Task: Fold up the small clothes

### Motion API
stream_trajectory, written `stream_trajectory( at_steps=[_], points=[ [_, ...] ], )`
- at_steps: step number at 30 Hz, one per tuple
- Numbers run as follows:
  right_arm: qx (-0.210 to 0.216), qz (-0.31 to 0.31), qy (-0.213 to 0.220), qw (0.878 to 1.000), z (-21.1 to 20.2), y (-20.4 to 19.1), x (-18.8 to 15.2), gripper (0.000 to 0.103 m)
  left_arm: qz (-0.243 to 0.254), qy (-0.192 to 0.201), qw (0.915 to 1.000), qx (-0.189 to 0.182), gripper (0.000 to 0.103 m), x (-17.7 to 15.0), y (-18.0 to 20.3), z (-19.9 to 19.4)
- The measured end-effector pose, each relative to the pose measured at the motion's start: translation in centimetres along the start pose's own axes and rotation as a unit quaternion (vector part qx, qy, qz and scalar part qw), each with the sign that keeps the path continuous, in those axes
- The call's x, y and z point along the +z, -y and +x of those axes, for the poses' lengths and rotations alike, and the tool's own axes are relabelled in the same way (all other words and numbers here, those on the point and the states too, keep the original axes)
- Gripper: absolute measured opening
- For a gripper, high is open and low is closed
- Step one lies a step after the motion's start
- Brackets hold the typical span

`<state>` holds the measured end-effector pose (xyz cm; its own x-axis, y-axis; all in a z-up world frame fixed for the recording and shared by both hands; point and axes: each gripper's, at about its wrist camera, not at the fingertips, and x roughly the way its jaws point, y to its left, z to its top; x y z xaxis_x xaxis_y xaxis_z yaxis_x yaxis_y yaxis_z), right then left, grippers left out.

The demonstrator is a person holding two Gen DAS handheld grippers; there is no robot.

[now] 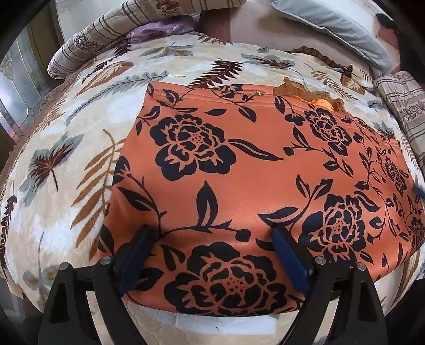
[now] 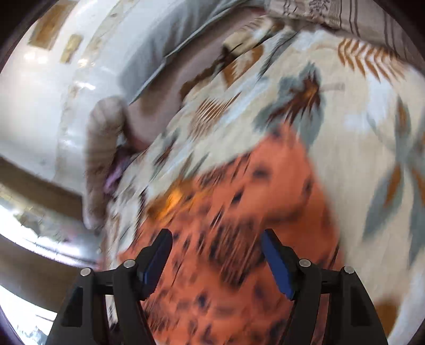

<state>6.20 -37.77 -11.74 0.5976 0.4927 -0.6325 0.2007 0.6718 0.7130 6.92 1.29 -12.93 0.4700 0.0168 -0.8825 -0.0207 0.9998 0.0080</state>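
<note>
A cream fleece blanket (image 1: 79,127) printed with brown and grey-blue fern leaves covers the bed; the right wrist view shows the same blanket (image 2: 345,148), badly blurred. At its far left edge lies a rolled striped quilt (image 1: 87,45) with floral panels, and a purple floral cloth (image 1: 159,29) is tucked against it. Farther back sits a pale grey-blue pillow (image 1: 334,29) on a dusty pink sheet (image 1: 252,24). At the right edge — partly cut off — lies another striped brown-and-beige piece of bedding (image 1: 403,103). Patterned glass panels (image 1: 16,87) show at far left.
</note>
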Motion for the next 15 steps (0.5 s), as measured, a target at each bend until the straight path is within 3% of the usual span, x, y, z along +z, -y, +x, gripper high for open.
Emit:
stream_trajectory(
  at_steps=[2, 5, 9, 15],
  points=[
    [-0.006, -0.004, -0.011, 1.000, -0.1, 0.3, -2.1, 0.073, 0.001, -0.001, 1.0000, -0.001, 0.091, 0.1, 0.0, 0.0],
    [-0.047, 0.005, -0.019, 0.999, 0.0, 2.0, -3.3, 0.073, -0.001, 0.001, 1.0000, -0.006, 0.091, 0.2, -0.1, -0.6],
    [-0.045, 0.020, 0.021, 0.999, -3.1, 2.4, -3.7, 0.073, -0.004, 0.006, 0.9999, -0.010, 0.091, 0.0, -0.2, -1.2],
    [-0.023, 0.054, 0.022, 0.998, -5.8, 3.4, -7.1, 0.073, -0.008, 0.009, 0.9998, -0.015, 0.091, -0.1, 0.1, -1.6]
  ],
)
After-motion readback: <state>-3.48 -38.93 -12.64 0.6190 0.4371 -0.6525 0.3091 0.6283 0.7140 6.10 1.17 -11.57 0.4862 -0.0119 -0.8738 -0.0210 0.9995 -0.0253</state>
